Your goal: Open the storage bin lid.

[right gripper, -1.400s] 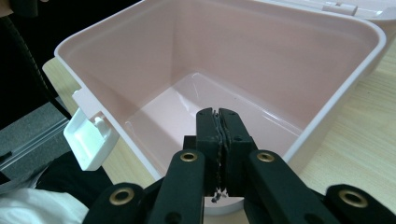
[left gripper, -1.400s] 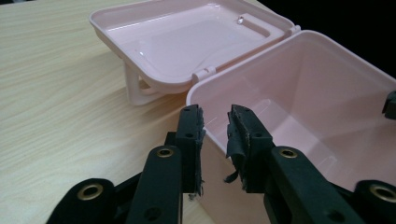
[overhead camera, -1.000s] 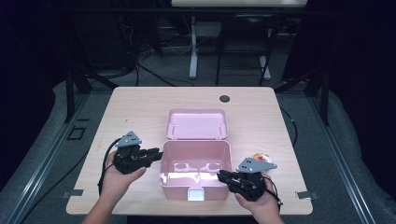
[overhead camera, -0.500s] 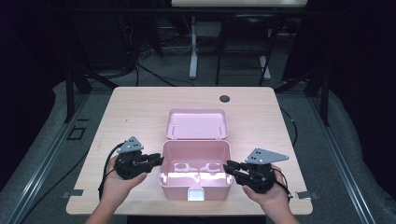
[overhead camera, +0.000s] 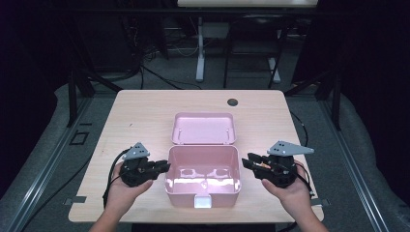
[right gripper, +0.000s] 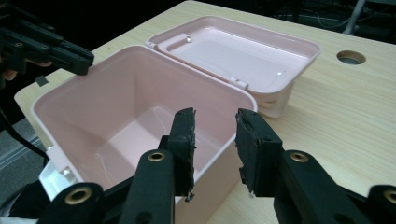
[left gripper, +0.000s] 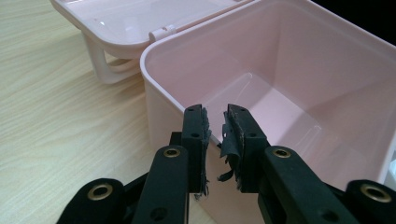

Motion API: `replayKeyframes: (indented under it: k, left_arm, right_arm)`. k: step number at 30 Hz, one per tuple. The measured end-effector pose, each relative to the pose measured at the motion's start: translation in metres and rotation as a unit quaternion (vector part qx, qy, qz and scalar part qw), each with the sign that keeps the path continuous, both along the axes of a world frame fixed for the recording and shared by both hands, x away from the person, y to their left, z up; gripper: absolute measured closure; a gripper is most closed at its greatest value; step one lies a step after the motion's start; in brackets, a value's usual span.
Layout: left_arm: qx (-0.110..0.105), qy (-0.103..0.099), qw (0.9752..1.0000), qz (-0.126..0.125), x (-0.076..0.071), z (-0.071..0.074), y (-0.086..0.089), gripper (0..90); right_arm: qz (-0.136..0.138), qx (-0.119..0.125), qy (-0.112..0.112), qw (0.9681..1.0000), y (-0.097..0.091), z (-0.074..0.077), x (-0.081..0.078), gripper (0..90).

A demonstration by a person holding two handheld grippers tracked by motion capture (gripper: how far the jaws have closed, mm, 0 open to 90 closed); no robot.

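Pink box (overhead camera: 203, 176) sits open nr the front edge of the tabletop (overhead camera: 145, 111), betw the two grippers. Left gripper (overhead camera: 162, 167) is at its left wall w/ jaws just closing to a narrow gap over the rim, not pinching it; right gripper (overhead camera: 247, 161) is just off the right wall, jaws just opening, holding nothing. Lid (overhead camera: 204, 128) lies flat behind the box, toward the far edge.

Left gripper (overhead camera: 164, 167) low, fingers (left gripper: 195, 135) narrowly apart, just been closing, nothing between. Right gripper (overhead camera: 247, 161) raised, fingers (right gripper: 254, 140) parted, just been opening, empty.
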State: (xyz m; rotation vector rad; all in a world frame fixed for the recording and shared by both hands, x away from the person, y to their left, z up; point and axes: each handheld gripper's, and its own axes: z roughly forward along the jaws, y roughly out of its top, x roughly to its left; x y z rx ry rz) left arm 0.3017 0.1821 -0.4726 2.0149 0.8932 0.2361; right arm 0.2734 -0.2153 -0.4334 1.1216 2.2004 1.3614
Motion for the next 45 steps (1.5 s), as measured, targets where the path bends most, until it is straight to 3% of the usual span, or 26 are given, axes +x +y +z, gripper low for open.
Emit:
replayKeyframes:
  k: [5,12,14,18,25,34,45]
  left_arm:
    - [-0.001,0.0,1.0,0.001,0.0,0.0,0.0,77.7]
    - [0.001,0.0,1.0,0.0,0.0,0.0,0.0,77.8]
    - [-0.001,0.001,1.0,0.002,-0.001,0.0,0.0,77.8]
    - [0.001,0.0,1.0,0.001,-0.001,0.0,0.0,77.8]
    - [-0.001,0.0,1.0,0.001,-0.001,0.0,0.0,77.9]
    - [0.001,0.0,1.0,0.0,-0.001,0.0,0.0,77.9]
    - [0.003,-0.001,1.0,-0.001,-0.001,0.0,0.0,77.9]
  right_arm:
    - [-0.008,-0.002,0.008,0.9999,-0.005,0.001,0.006,59.6]
    - [-0.022,-0.03,0.013,0.9992,-0.012,-0.001,0.015,53.5]
    - [-0.025,-0.035,0.006,0.9991,-0.014,-0.002,0.017,51.2]
    - [-0.026,-0.038,0.022,0.9987,-0.018,-0.003,0.023,46.2]
    - [-0.039,-0.06,0.03,0.997,-0.022,-0.004,0.033,37.7]
    - [-0.049,-0.102,0.055,0.9921,-0.025,-0.003,0.046,31.5]
    - [-0.057,-0.154,0.09,0.9823,-0.028,-0.01,0.064,26.0]
